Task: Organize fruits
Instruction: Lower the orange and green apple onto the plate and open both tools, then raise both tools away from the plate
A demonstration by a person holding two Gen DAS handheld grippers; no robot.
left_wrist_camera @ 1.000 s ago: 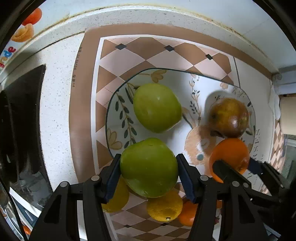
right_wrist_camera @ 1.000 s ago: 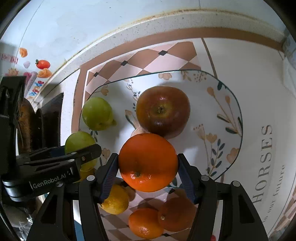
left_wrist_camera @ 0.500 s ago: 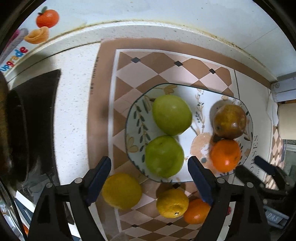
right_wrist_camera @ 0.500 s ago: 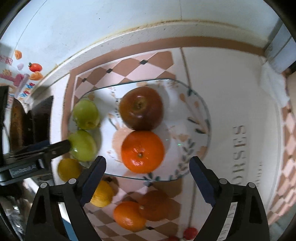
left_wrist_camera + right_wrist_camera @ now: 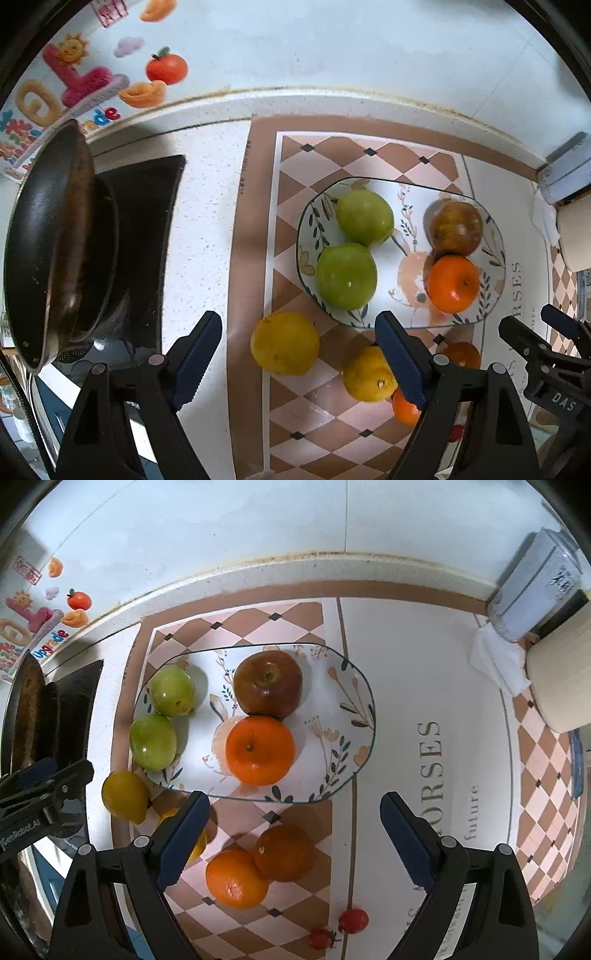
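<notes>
Both our jaws have just been opening, empty: left gripper [image 5: 299, 356] frames a lemon [image 5: 284, 343]; right gripper [image 5: 295, 836] frames two oranges [image 5: 258, 864].

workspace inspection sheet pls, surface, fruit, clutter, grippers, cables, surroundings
surface: speckled counter under a checkered mat.
job's things: floral plate holds two green apples, a red apple and an orange; on the mat beside it lie two lemons, two oranges and two small red fruits.
clutter: crumpled tissue.
grippers: left gripper open, nothing between its jaws; right gripper open and empty, jaws just opening.
cables: nothing seen.
surroundings: dark pan on a black stove, stickered wall, grey box.
</notes>
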